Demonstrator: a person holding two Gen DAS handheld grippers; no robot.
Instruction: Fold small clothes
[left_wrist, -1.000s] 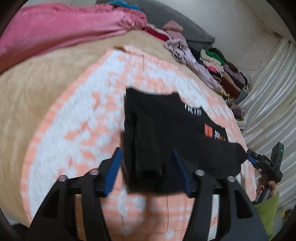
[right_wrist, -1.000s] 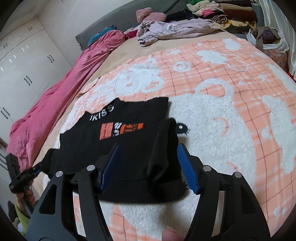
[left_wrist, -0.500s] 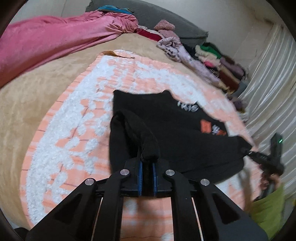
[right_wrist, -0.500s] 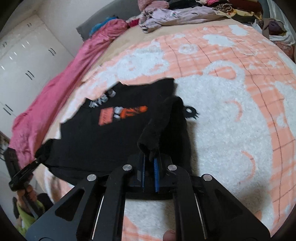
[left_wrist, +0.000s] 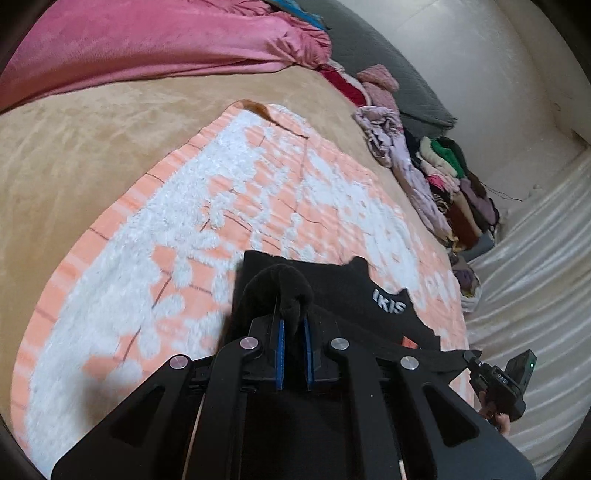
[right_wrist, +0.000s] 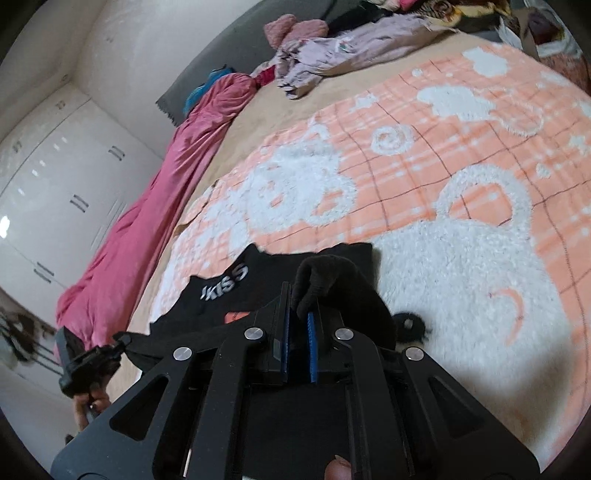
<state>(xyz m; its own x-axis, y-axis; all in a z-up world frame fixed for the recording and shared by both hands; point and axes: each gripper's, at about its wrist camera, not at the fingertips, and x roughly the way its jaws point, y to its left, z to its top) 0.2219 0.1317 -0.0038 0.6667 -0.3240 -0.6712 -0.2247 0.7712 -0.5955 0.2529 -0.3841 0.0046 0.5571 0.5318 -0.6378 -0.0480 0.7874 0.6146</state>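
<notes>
Both claws clamp the black shirt's bottom hem: left claw (left_wrist: 291, 328), right claw (right_wrist: 299, 317). Black shirt (left_wrist: 369, 306) lies on the orange blanket (left_wrist: 229, 206). Advise carrying both corners level toward the collar, edges aligned.

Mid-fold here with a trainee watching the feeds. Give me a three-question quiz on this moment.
1. True or false: both tools are shut on the black shirt.
2. What does the shirt lie on?
A. bare floor
B. orange-and-white blanket
C. pink blanket
3. Fill in: the white letters on the shirt sit near its ____.

Key
1. True. The left tool and right tool each pinch a bunched fold of black cloth.
2. B. The orange-and-white blanket is under it; the pink blanket lies along the bed's edge, apart from the shirt.
3. Neckline: the letters run just below the collar edge.
</notes>
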